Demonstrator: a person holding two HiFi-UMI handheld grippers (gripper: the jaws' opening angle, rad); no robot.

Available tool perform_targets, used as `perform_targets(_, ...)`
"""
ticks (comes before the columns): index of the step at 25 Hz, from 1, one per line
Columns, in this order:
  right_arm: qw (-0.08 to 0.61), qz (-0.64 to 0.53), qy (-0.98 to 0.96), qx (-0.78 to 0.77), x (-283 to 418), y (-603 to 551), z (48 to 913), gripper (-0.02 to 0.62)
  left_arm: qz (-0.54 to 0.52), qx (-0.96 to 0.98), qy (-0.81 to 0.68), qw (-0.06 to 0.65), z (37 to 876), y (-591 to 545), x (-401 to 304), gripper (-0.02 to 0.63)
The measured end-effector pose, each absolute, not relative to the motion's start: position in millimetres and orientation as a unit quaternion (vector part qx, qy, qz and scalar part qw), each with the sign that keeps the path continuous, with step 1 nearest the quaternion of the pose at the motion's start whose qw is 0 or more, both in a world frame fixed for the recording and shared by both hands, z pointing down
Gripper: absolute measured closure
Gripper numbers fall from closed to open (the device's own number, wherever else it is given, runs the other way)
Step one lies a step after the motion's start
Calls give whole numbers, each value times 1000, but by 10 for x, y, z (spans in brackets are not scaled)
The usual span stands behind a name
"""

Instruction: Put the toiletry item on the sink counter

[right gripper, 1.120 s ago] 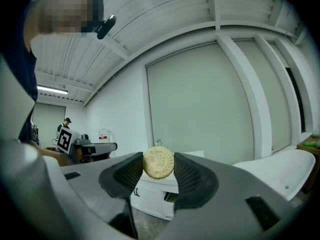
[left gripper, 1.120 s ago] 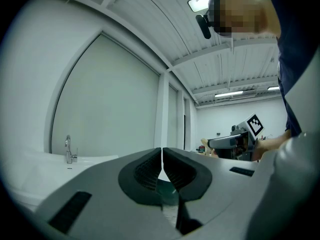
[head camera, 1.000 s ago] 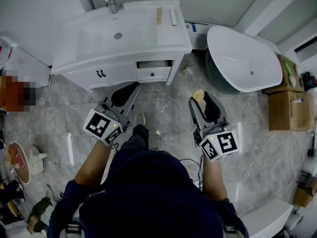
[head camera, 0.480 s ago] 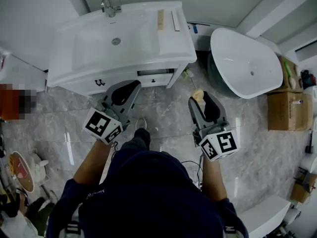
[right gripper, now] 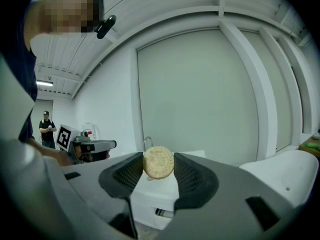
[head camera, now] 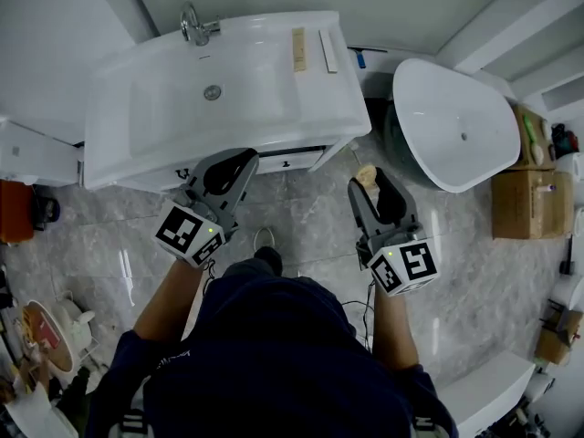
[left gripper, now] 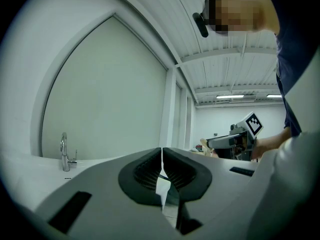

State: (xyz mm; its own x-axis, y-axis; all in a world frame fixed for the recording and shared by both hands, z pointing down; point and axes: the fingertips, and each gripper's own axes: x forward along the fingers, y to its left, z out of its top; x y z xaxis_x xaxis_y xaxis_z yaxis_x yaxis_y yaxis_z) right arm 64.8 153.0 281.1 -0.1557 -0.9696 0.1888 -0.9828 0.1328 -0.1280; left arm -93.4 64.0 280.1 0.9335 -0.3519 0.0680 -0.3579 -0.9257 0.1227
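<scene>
A round tan soap bar (right gripper: 159,163) sits clamped between the jaws of my right gripper (right gripper: 159,170); in the head view the soap bar (head camera: 366,175) shows at the tip of the right gripper (head camera: 369,182), over the floor right of the vanity. The white sink counter (head camera: 319,99) with its basin and chrome faucet (head camera: 194,26) lies ahead. My left gripper (head camera: 239,166) hovers at the counter's front edge, jaws closed together with nothing between them, as the left gripper (left gripper: 161,165) view confirms.
Two slim bars (head camera: 298,49) lie on the counter's right side. A white bathtub (head camera: 452,121) stands to the right, cardboard boxes (head camera: 529,203) beyond it. A red item (head camera: 15,210) and clutter sit at the left on the marble floor.
The sink vanity has drawn nearer and lower in the head view. My left gripper now reaches its front edge. The right gripper still holds the soap.
</scene>
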Motion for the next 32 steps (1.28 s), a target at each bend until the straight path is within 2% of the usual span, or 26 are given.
perform_targets(16,39,116,-743,658,603,784,2898,396,25,984,-160,78,2936,-76,-892,572)
perform_targets(32,41,127,-758,639,980,9,3094,396,42,979,-180,81,3080,-725,-548,572)
